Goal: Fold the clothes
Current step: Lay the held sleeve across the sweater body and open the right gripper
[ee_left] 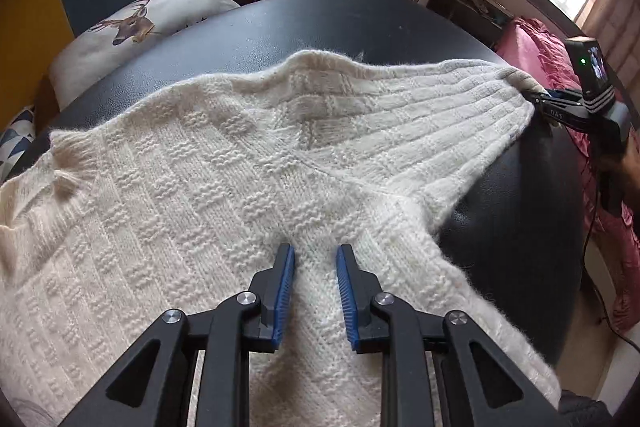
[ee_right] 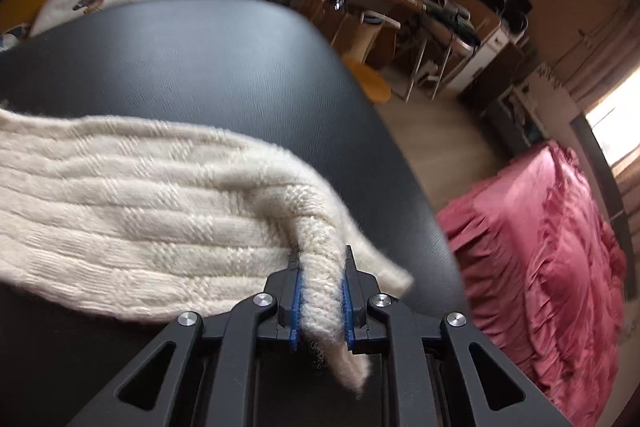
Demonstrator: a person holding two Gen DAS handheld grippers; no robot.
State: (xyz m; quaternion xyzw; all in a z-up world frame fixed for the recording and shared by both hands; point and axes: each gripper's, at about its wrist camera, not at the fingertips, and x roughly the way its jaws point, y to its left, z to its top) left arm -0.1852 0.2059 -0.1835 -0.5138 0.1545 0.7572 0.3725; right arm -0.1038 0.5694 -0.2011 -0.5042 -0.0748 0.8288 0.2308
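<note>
The white sweater (ee_left: 224,163) is lying spread out on the black surface (ee_left: 360,23), not folded yet. The right tool (ee_right: 320,291) is pinching the sleeve cuff (ee_right: 324,267) at the far right. The left tool (ee_left: 315,267) is hanging over the sweater's middle, jaws apart, probably holding nothing. All the folding is still waiting.
</note>
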